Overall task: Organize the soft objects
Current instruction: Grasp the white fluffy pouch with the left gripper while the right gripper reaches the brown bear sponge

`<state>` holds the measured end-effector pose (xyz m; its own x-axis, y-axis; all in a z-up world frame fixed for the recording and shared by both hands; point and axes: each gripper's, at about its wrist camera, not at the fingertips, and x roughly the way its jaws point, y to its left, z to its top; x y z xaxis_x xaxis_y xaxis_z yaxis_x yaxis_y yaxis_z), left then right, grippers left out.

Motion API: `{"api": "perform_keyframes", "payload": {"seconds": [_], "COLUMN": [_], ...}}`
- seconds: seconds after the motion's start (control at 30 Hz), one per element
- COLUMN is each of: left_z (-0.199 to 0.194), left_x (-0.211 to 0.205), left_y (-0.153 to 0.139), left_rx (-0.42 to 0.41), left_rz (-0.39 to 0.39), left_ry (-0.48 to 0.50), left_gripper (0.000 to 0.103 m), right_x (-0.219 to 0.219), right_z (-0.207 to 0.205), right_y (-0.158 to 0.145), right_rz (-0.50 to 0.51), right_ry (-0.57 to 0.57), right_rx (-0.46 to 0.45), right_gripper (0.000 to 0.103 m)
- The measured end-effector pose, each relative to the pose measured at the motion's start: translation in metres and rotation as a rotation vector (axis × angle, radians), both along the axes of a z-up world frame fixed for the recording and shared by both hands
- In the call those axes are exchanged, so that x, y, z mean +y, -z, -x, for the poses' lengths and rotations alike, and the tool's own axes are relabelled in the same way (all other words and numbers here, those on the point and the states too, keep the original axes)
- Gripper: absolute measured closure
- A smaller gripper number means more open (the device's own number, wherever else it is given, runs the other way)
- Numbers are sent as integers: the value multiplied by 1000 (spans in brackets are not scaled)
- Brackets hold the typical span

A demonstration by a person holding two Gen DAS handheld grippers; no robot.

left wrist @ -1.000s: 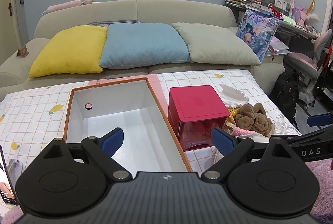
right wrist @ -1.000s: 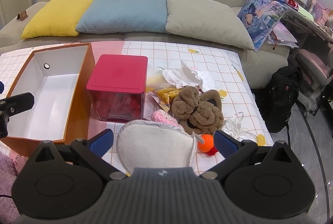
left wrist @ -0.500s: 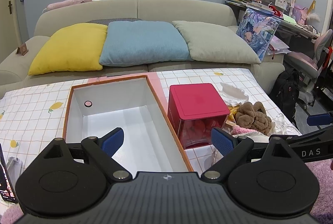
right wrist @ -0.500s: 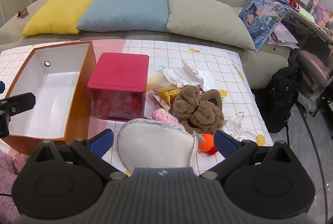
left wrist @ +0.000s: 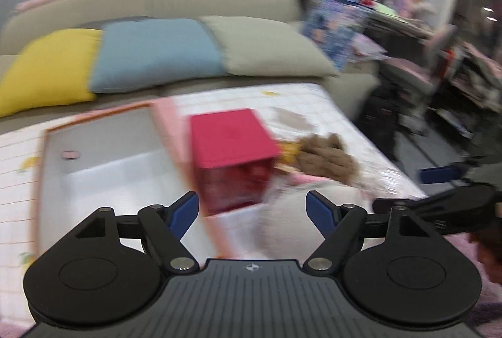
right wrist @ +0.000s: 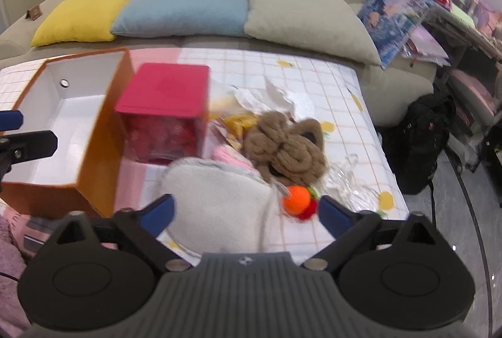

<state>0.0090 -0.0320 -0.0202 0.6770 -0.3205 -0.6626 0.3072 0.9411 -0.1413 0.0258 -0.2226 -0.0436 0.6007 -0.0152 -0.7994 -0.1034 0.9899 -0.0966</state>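
Left wrist view motion-blurred, grey fleece pad [right wrist: 219,200] partly hidden behind right gripper [right wrist: 246,211], brown knitted plush [right wrist: 287,149] beside it, left gripper [left wrist: 252,212] and right jaws wide (just closing slightly), nothing gripped

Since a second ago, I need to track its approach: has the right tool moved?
Yes. The right tool moved toward the white plush pad, which now looms larger against the red box.
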Motion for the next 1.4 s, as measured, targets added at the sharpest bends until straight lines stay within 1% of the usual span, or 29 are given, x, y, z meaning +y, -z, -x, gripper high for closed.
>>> {"api": "perform_keyframes", "payload": {"seconds": [0.07,0.13,0.2,0.23,0.3,0.43,0.5,0.53,0.57,0.63,0.73,0.77,0.8,0.87,0.9,0.93,1.0,1.03,1.07,1.1,1.17,1.2,1.27,1.3,1.33,1.37,1.4], "left_z": [-4,-11,-18,-23,-33,-57,-69,-77,-83,-95,-108,-108,-107,-101,-99,-97,-101,-102,-102,-100,-93,-92,-95,-99,-107,-113,-120], "left_x": [-17,-37,-53,-62,-76,-93,-98,-101,-103,-106,-108,-108,-108,-107,-109,-108,-108,-107,-106,-107,-106,-106,-110,-111,-112,-112,-112], "left_y": [6,16,27,33,44,60,67,71,74,80,91,91,90,88,88,90,96,99,100,96,85,81,80,83,86,90,94], "left_rx": [-6,0,-4,-5,-9,37,61,79,105,158,270,286,301,327,343,365,387,389,372,337,261,228,189,190,217,252,295], "left_rz": [-4,-45,-77,-107,-149,-193,-235,-252,-258,-242,-226,-216,-198,-149,-136,-127,-107,-105,-126,-144,-169,-196,-264,-296,-315,-307,-277], "left_ry": [80,164,236,275,335,430,478,502,521,549,564,564,570,584,585,572,543,527,509,507,552,574,605,609,604,605,609], "left_gripper": [12,11,9,9,9,4,4,4,4,4,4,4,5,6,12,15,15,15,15,14,9,4,2,2,2,2,2], "right_x": [-14,-26,-35,-38,-43,-50,-53,-53,-54,-55,-57,-58,-59,-62,-62,-63,-65,-67,-70,-72,-74,-74,-71,-71,-69,-67,-68], "right_z": [-1,-1,-2,-4,-7,-20,-25,-26,-28,-31,-34,-35,-35,-36,-37,-38,-40,-41,-41,-40,-38,-37,-38,-39,-40,-40,-40], "right_y": [7,13,21,25,32,51,59,62,66,74,84,87,89,92,94,95,100,102,102,101,100,100,100,101,101,101,101], "right_rz": [-7,-24,-36,-38,-53,-123,-155,-162,-168,-184,-226,-242,-256,-286,-301,-308,-338,-370,-396,-411,-422,-422,-418,-415,-410,-401,-398], "right_ry": [30,52,73,79,81,85,84,83,80,78,82,85,87,87,85,86,89,88,93,100,111,114,110,105,100,96,95], "right_rx": [17,29,40,44,50,89,108,112,120,137,164,174,181,194,202,210,231,238,238,232,223,224,225,227,229,229,228], "right_gripper": [24,29,30,31,38,56,58,61,66,70,74,78,79,83,84,89,94,96,96,96,96,96,96,96,96,96,96]}}
